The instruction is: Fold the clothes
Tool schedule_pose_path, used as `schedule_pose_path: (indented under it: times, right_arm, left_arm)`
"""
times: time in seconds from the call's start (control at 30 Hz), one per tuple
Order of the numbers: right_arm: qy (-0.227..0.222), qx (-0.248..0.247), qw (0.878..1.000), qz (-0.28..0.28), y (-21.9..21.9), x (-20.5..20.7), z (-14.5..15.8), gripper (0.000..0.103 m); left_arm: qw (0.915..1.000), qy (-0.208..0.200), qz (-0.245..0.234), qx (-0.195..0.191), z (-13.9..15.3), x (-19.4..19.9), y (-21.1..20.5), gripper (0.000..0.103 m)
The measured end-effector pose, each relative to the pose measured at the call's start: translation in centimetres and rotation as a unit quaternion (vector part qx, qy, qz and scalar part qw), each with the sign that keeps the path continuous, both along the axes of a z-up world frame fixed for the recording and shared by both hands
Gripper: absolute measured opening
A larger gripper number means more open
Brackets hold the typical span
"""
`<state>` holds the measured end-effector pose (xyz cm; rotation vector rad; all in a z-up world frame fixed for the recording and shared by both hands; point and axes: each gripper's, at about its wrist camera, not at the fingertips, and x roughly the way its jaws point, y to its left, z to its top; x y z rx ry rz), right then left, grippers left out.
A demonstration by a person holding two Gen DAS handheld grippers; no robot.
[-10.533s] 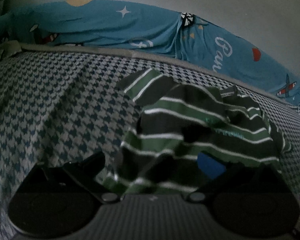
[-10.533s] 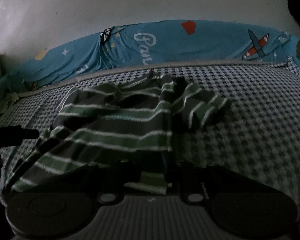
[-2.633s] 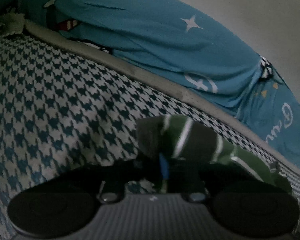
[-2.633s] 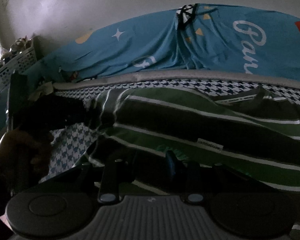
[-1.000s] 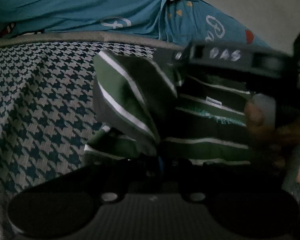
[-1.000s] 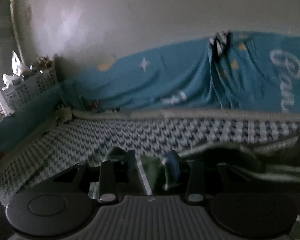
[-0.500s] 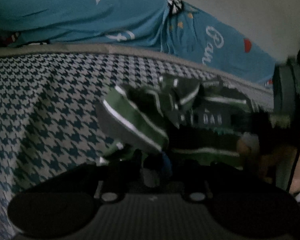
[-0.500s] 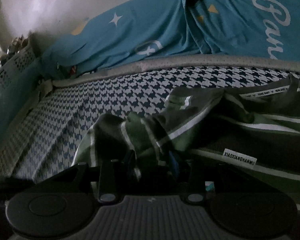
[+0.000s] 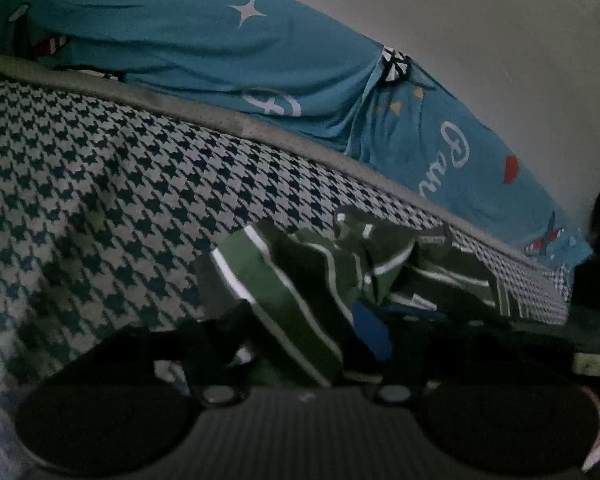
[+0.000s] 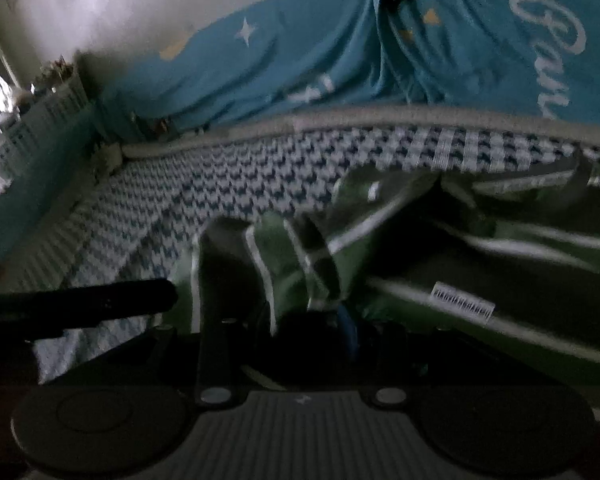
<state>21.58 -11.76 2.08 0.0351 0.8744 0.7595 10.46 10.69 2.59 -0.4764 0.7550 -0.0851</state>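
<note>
A dark green shirt with white stripes (image 9: 300, 280) lies bunched on the houndstooth bed sheet (image 9: 100, 200). My left gripper (image 9: 296, 320) hovers over its folded sleeve. The jaws are opening, and the sleeve fold lies loose between the fingers, beside the blue pad (image 9: 371, 332). In the right wrist view the shirt (image 10: 479, 248) spreads to the right, its white label (image 10: 461, 302) showing. My right gripper (image 10: 280, 296) is shut on a gathered bunch of the shirt's striped cloth. The left gripper's dark body (image 10: 100, 304) reaches in from the left.
A blue quilt with stars and white lettering (image 9: 220, 48) is heaped along the far side of the bed against a pale wall. A white basket (image 10: 40, 120) stands beyond the bed's left end. The right-hand tool (image 9: 595, 280) looms dark at the right edge.
The left jaws have spread and released the sleeve, and the left gripper has drawn back and up. The right gripper has shifted slightly, still holding its bunch of shirt.
</note>
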Motion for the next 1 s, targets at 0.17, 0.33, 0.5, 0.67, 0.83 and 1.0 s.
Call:
schedule_pose_path:
  times: [0.17, 0.33, 0.5, 0.67, 0.83, 1.0]
  right_arm:
    - [-0.047, 0.037, 0.998, -0.026, -1.3, 0.8, 2.0, 0.037]
    - [-0.094, 0.034, 0.994, -0.051, -0.4, 1.7, 2.6, 0.037]
    - [-0.136, 0.006, 0.99, -0.032, 1.2, 2.3, 2.3, 0.037]
    - [-0.136, 0.004, 0.991, -0.015, 2.0, 2.9, 1.5, 0.037]
    - [-0.14, -0.014, 0.99, 0.002, 3.4, 3.2, 0.8, 0.037]
    - [-0.151, -0.06, 0.987, 0.002, 4.7, 3.4, -0.2, 0.037]
  left_arm:
    - [0.9999, 0.002, 0.014, 0.002, -0.6, 0.9, -0.2, 0.072]
    - [0.9994, -0.001, 0.005, 0.034, -0.8, 1.4, -1.5, 0.078]
    - [0.9988, 0.005, -0.004, 0.049, -1.1, 1.7, -2.3, 0.078]
    - [0.9989, 0.014, -0.006, 0.044, -1.5, 1.7, -2.0, 0.078]
    - [0.9991, 0.016, -0.006, 0.037, -1.5, 1.6, -1.7, 0.078]
    - [0.999, 0.02, -0.006, 0.04, -1.5, 1.6, -1.7, 0.078]
